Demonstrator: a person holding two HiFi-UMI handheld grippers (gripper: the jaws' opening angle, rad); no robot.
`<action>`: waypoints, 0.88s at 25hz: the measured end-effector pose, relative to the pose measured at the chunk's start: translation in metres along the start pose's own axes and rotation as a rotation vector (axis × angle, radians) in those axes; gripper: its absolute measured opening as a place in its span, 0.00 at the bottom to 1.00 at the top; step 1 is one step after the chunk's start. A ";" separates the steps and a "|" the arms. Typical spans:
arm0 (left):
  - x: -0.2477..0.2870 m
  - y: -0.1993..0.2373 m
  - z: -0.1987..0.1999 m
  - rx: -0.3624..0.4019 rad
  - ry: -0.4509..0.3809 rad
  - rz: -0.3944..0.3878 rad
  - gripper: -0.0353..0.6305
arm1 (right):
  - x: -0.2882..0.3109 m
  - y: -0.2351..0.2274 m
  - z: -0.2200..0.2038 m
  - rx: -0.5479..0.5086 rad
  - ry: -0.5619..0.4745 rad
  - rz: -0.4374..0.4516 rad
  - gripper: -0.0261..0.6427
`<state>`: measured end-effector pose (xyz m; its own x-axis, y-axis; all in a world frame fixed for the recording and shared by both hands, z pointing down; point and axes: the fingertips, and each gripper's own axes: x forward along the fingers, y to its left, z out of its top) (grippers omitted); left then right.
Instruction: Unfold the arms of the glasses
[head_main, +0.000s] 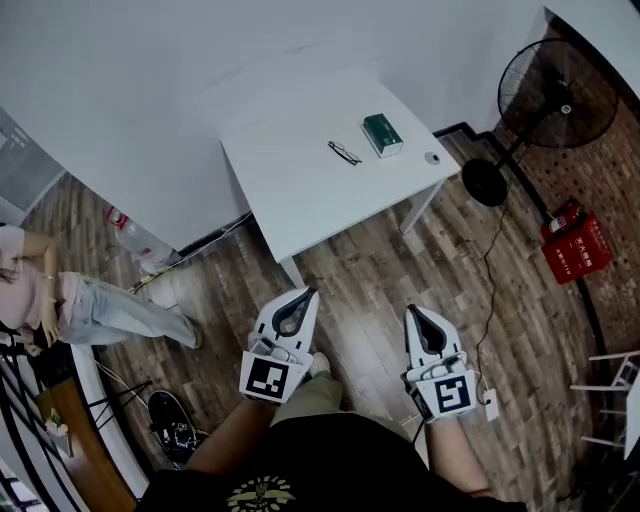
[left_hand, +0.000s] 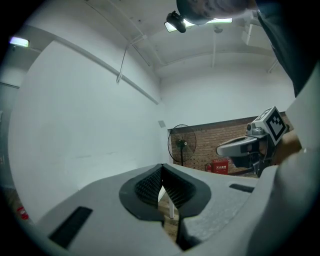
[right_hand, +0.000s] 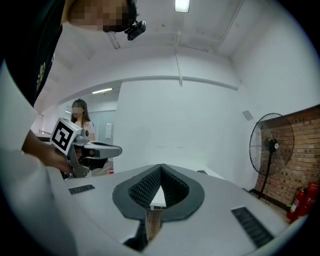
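The folded dark-framed glasses (head_main: 345, 153) lie on the white table (head_main: 300, 190), beside a green box (head_main: 382, 135). Both grippers are held out level over the wooden floor, well short of the table's near edge. My left gripper (head_main: 311, 292) is shut, its fingertips meeting with nothing between them (left_hand: 161, 166). My right gripper (head_main: 411, 310) is likewise shut and empty (right_hand: 160, 165). Each gripper view shows the other gripper alongside: the right gripper (left_hand: 250, 145) and the left gripper (right_hand: 95, 149). The table's edge shows through the right gripper's jaws.
A small round object (head_main: 432, 157) sits at the table's right corner. A standing fan (head_main: 555, 95) and a red box (head_main: 575, 248) are to the right. A person (head_main: 60, 300) sits at the left, near a bottle (head_main: 130, 232). A power strip (head_main: 490, 405) lies on the floor.
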<state>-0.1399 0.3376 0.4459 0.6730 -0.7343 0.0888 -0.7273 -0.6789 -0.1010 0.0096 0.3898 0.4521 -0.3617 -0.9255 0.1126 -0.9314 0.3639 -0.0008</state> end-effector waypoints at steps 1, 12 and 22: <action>0.003 0.009 -0.002 0.005 0.017 0.002 0.06 | 0.010 0.002 0.001 -0.005 0.000 0.005 0.03; 0.030 0.075 -0.001 -0.043 -0.022 -0.020 0.06 | 0.081 0.015 0.025 -0.035 -0.011 -0.004 0.03; 0.051 0.097 -0.005 -0.064 -0.039 -0.012 0.06 | 0.111 -0.008 0.018 -0.021 0.007 -0.012 0.03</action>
<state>-0.1767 0.2345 0.4461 0.6859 -0.7259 0.0513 -0.7251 -0.6877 -0.0364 -0.0237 0.2826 0.4467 -0.3499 -0.9291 0.1197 -0.9347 0.3548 0.0215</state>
